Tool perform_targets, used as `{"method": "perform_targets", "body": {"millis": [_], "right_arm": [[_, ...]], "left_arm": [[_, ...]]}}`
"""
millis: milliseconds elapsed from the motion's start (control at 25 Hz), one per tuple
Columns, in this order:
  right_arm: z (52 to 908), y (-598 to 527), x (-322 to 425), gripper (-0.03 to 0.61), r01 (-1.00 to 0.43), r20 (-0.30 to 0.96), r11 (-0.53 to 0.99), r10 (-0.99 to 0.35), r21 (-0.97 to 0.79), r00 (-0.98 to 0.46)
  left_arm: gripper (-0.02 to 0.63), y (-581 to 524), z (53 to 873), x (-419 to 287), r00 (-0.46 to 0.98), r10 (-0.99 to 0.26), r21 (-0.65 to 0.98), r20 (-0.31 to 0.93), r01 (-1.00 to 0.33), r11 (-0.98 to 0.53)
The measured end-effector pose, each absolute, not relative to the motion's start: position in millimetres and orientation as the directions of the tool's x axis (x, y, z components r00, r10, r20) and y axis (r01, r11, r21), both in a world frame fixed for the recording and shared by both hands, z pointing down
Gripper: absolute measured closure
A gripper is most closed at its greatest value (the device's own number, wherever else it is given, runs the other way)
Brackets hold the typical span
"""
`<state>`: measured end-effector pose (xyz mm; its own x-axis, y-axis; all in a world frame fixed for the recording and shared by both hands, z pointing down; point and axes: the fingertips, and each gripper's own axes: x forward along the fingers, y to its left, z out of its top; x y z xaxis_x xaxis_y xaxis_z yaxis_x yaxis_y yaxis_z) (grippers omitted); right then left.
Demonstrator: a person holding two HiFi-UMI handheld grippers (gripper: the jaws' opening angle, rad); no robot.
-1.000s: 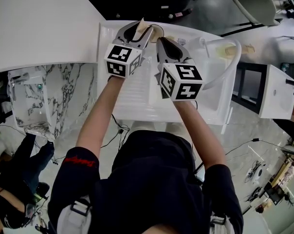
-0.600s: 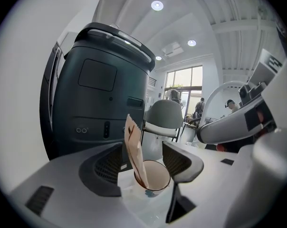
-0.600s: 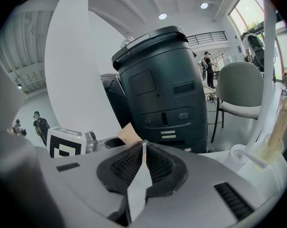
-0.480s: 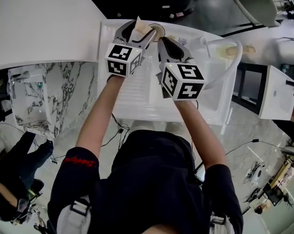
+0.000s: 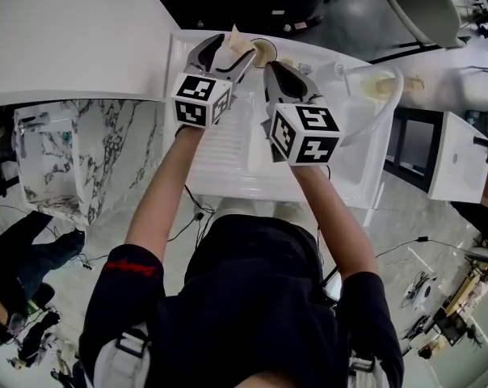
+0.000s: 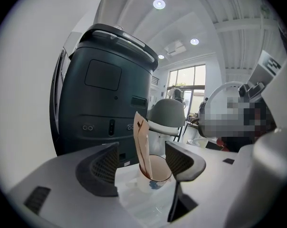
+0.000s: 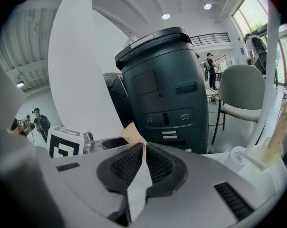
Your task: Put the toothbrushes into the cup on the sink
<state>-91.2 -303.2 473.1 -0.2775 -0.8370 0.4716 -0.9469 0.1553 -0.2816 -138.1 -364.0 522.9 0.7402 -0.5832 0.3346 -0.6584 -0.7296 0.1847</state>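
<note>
One paper-wrapped toothbrush [image 6: 141, 137] stands tilted in the cup [image 6: 155, 177] on the sink [image 5: 220, 160] — right between my left gripper's [image 6: 141, 147] jaws, which have just been opening and stand wide, not touching it. My right gripper [image 7: 143, 147] hovers alongside — jaws pressed together.

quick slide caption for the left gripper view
Left tongs, just opened and gripping nothing, frame a paper-wrapped toothbrush standing in the cup on the sink.
</note>
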Motion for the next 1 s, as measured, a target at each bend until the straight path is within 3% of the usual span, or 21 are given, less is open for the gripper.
{"method": "perform_targets", "body": {"millis": [520, 1000], "right_arm": [[456, -297, -98, 0.532, -0.943, 0.456, 0.199, -0.836, -0.265, -0.305], [424, -283, -111, 0.532, -0.921, 0.424, 0.298, -0.821, -0.251, -0.381]], "left_arm": [[0.327, -341, 500, -153, 0.719, -0.598, 0.155, 0.353, -0.676, -0.721], [0.431, -314, 454, -164, 0.684, -0.648, 0.109, 0.336, -0.711, -0.694]]}}
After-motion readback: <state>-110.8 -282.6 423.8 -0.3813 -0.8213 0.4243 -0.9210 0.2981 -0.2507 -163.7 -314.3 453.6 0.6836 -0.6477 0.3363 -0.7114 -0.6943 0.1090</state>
